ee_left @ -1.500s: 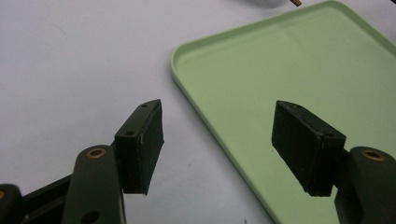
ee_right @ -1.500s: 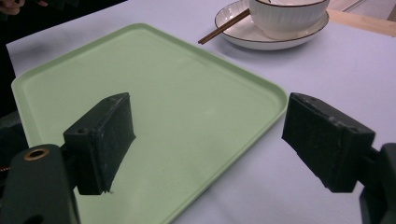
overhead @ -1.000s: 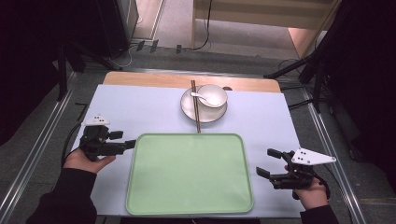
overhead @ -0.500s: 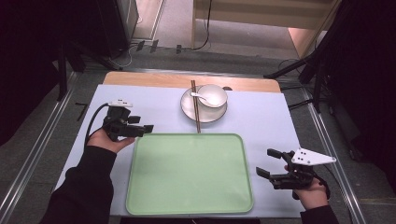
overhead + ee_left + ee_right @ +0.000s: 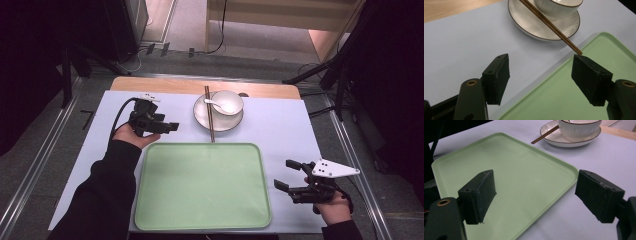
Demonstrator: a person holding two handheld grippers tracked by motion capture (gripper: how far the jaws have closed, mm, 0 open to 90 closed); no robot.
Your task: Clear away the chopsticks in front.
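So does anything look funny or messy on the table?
Only the chopsticks: they lie slanted over the plate beside the bowl, tips poking off the rim toward the green tray. Nothing looks spilled or broken.

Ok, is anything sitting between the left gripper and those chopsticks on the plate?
Nothing visible is in the way. The left gripper is open over bare blue mat, aimed at the chopsticks, which lie across the plate beside the bowl. Their near tips overhang the green tray rim, close to one of its fingers.

Wooden table (image 5: 150,84), pale blue mat (image 5: 280,125), green tray (image 5: 202,185), plate (image 5: 200,116)
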